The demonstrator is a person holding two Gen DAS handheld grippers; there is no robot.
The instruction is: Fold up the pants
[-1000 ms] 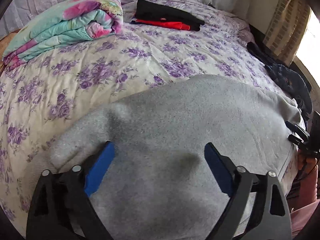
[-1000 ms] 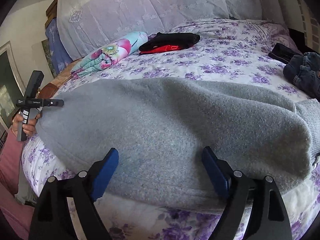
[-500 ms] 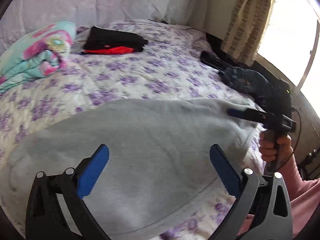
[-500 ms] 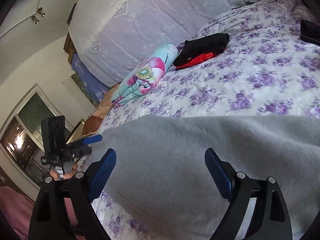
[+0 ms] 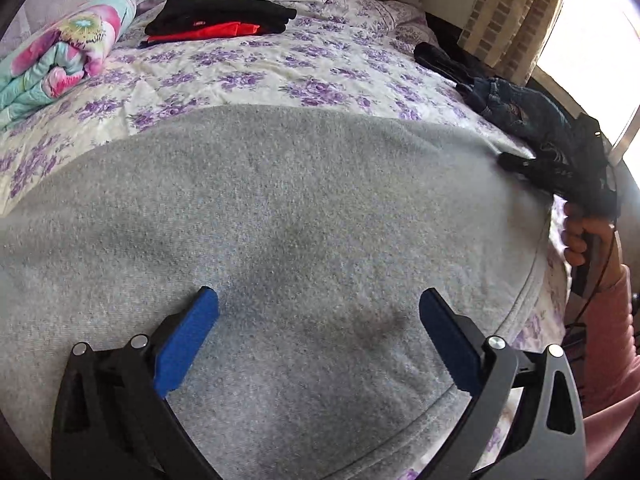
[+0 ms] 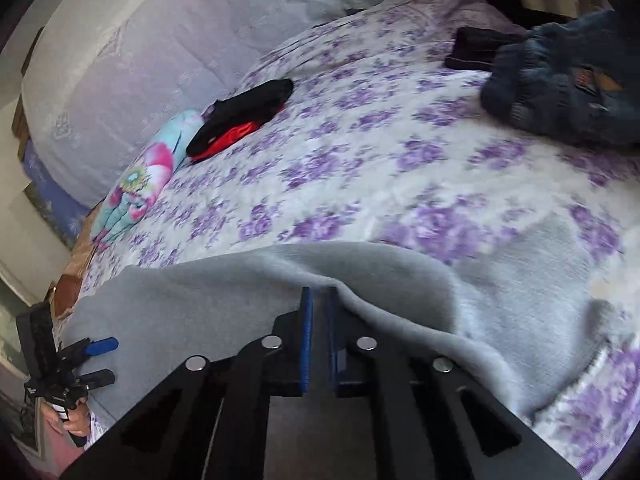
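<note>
Grey fleece pants (image 5: 288,216) lie flat across the near part of the bed. My left gripper (image 5: 318,308) is open just above the grey cloth, with nothing between its blue pads. My right gripper (image 6: 318,300) is shut on an edge of the grey pants (image 6: 400,296) and lifts a fold of it. In the left wrist view the right gripper (image 5: 516,162) sits at the pants' far right edge. In the right wrist view the left gripper (image 6: 100,360) is open at the left end.
The bed has a purple-flowered cover (image 5: 320,60). Folded black and red clothes (image 5: 216,20) and a rolled pastel quilt (image 5: 56,60) lie at the back. Dark blue jeans (image 6: 560,92) and a black item (image 6: 472,48) lie at the right. A curtain (image 5: 508,16) hangs by the window.
My right gripper has closed on the pants' edge and raised a fold. My left gripper has dropped closer to the cloth and stays open.
</note>
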